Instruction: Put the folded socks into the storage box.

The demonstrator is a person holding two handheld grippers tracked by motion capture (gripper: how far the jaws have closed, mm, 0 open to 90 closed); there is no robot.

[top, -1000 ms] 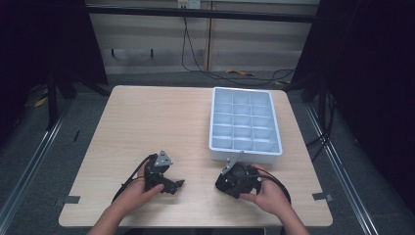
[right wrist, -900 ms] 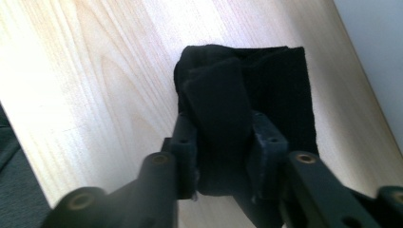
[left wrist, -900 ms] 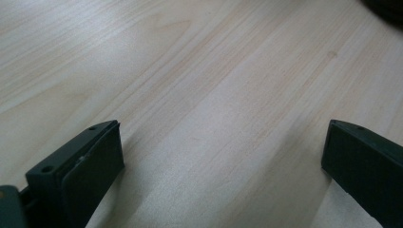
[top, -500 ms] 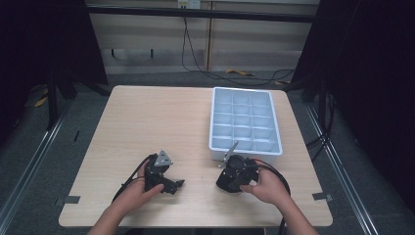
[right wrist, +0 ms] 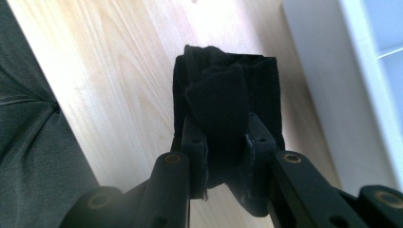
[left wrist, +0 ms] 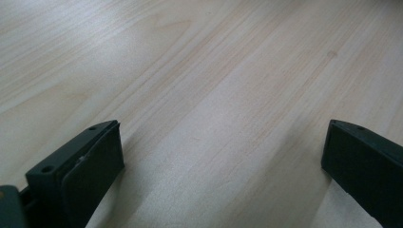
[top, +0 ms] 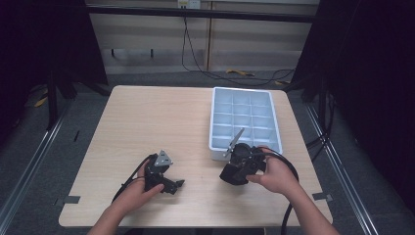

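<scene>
1. Since the earlier high-view pictures, the right gripper (top: 230,175) has come up off the table (top: 147,122) towards the near end of the tray (top: 213,125), and its jaws have just been closing with a bundle of black cloth (right wrist: 227,104) between them.
2. Its own view shows both pads pressed against the sides of that black cloth, which stands out beyond the jaw tips as a folded or rolled wad.
3. From above, the cloth is hard to tell from the dark gripper body, so its exact shape is uncertain.
4. Below the cloth lies pale wood, with the tray's light grey wall (right wrist: 323,71) just to one side.
5. The left gripper (top: 171,186) rests low over the table near the front edge, well apart from the right one, and has kept its place.
6. Its jaws stand wide apart with bare wood (left wrist: 214,95) between them.
7. Each gripper is held by one of the person's hands, which come in from the table's near edge.
</scene>
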